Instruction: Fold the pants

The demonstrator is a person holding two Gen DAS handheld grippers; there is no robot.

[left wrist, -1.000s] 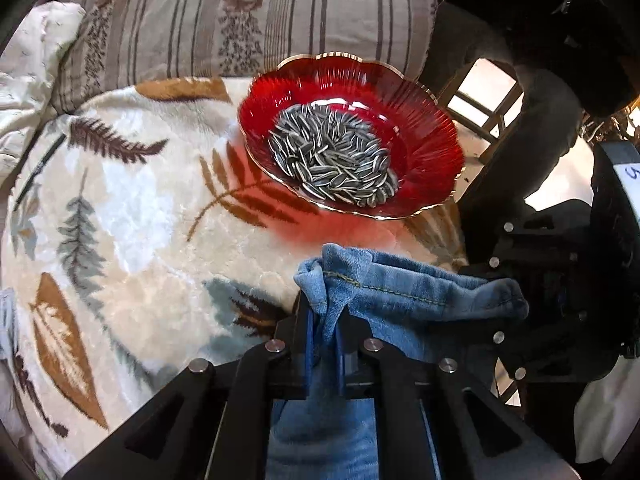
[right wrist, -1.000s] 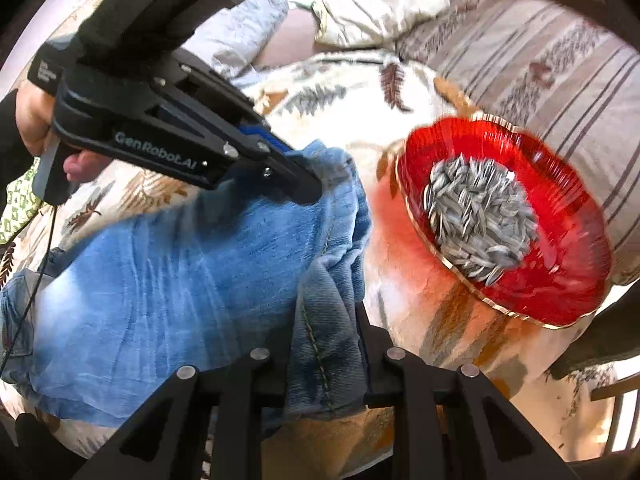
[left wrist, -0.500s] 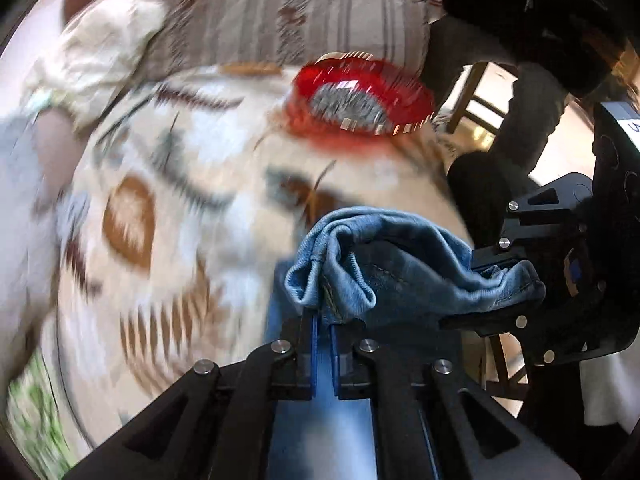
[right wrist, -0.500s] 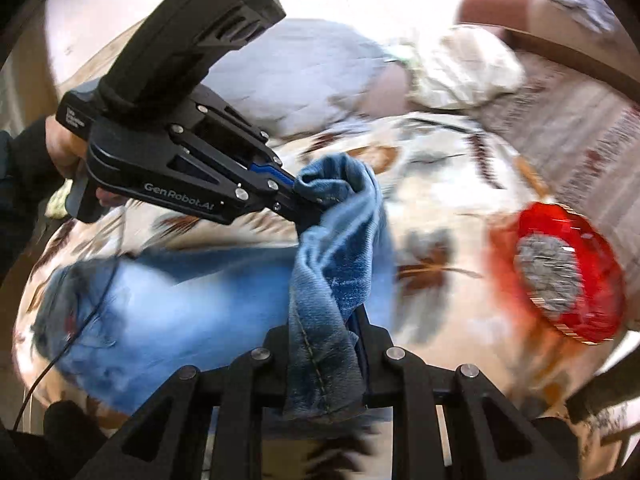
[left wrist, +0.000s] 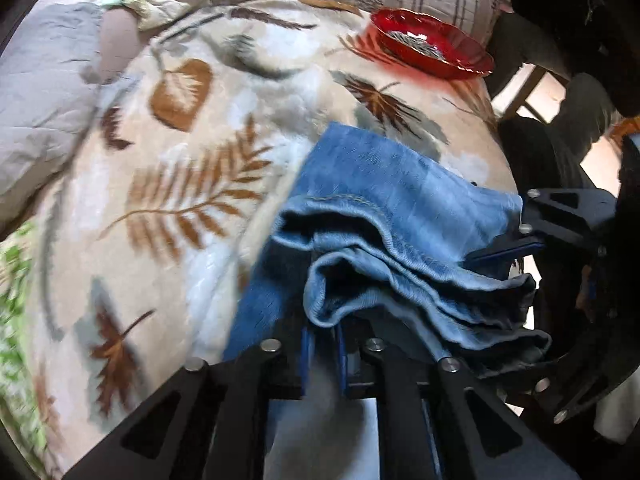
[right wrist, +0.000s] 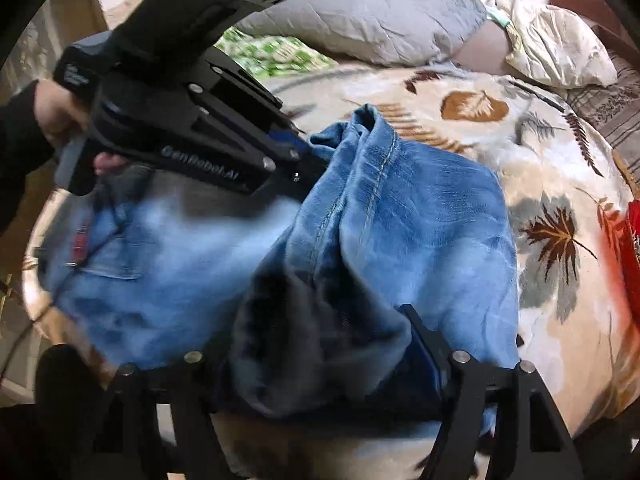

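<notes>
Left wrist view: the left gripper (left wrist: 322,354) is opening, its fingers (left wrist: 306,354) parting narrowly with the hem of the pants (left wrist: 400,216) bunched just above them; pinching or free, I cannot tell. The denim is lying doubled on a leaf-patterned blanket (left wrist: 180,168), a red dish (left wrist: 432,46) sitting well apart.

Right wrist view: the right gripper (right wrist: 320,368) is spreading wide, loose cloth sagging between its fingers (right wrist: 424,344) (no pinch remaining). The leg ends seem to be getting laid over the seat; next, both hands need withdrawing cleanly without dragging the fold.
</notes>
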